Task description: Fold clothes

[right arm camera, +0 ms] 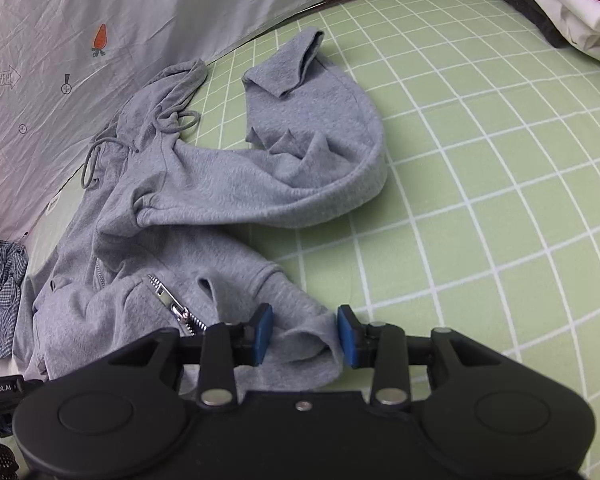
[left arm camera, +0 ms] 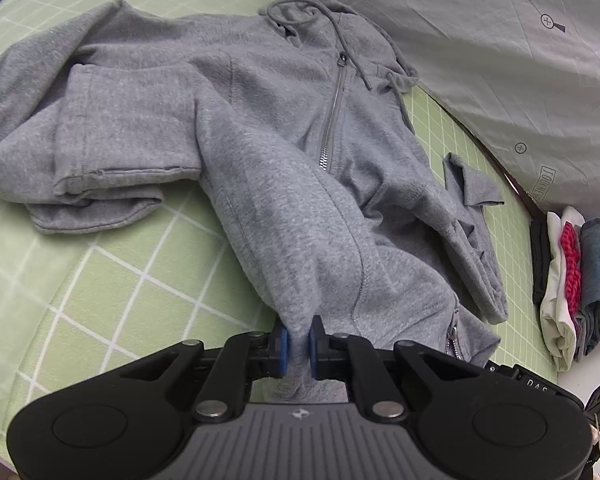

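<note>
Left tool (left arm camera: 299, 346): blue pads pressed together, pinching the hem of the grey fleece zip-up hoodie (left arm camera: 236, 120) at bottom centre of the frame. Right tool (right arm camera: 305, 336): pads partly spread, a rumpled hem corner of the hoodie (right arm camera: 204, 192) lying between them; contact with the pads unclear. Hoodie sprawls across the green white-gridded bed cover (right arm camera: 480, 160), one sleeve curled at upper centre. Stack of folded clothes (left arm camera: 572, 280) at the right edge.
</note>
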`<action>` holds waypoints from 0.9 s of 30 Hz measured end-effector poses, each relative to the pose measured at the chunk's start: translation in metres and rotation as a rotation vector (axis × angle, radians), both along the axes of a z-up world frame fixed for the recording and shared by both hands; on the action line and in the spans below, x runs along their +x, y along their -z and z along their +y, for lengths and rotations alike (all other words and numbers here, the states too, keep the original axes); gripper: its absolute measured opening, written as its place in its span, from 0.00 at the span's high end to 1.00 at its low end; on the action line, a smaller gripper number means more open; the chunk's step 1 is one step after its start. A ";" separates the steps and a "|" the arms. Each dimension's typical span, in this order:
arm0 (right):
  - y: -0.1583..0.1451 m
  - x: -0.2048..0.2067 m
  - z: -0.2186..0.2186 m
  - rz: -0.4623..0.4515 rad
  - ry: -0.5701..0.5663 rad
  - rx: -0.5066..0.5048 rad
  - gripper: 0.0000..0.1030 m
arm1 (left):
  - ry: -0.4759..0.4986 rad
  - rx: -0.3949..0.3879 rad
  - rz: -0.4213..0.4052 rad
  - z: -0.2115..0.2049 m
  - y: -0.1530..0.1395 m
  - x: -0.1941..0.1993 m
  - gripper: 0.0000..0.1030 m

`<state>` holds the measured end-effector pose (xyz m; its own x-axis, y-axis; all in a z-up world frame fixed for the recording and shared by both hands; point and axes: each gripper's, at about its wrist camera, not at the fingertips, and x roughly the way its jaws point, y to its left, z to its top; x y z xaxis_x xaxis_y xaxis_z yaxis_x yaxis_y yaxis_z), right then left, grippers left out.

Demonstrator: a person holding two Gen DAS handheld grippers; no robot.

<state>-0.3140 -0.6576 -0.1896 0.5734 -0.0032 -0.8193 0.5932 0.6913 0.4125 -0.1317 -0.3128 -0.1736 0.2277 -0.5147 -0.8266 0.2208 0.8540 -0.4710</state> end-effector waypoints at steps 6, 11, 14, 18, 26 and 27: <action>-0.006 -0.024 0.024 -0.023 0.017 0.003 0.75 | -0.056 0.050 -0.074 0.052 -0.019 -0.006 0.91; -0.009 -0.020 0.050 0.004 0.067 0.006 0.74 | -0.084 0.071 -0.070 0.095 -0.026 0.000 0.91; -0.008 -0.013 0.065 0.022 0.071 -0.006 0.57 | -0.083 0.090 -0.088 0.108 -0.030 0.002 0.91; -0.005 -0.002 0.084 0.048 0.064 -0.025 0.54 | -0.091 0.090 -0.082 0.121 -0.029 0.007 0.91; -0.014 0.034 0.118 0.012 -0.136 -0.016 0.93 | -0.134 0.104 -0.151 0.145 -0.044 0.025 0.91; -0.016 0.037 0.122 0.003 -0.159 -0.024 0.94 | -0.134 0.101 -0.169 0.146 -0.048 0.028 0.91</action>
<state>-0.2770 -0.5359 -0.1738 0.5657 0.0676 -0.8219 0.4771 0.7861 0.3930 -0.1040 -0.1669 -0.1256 0.4283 -0.3871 -0.8165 0.1706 0.9220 -0.3476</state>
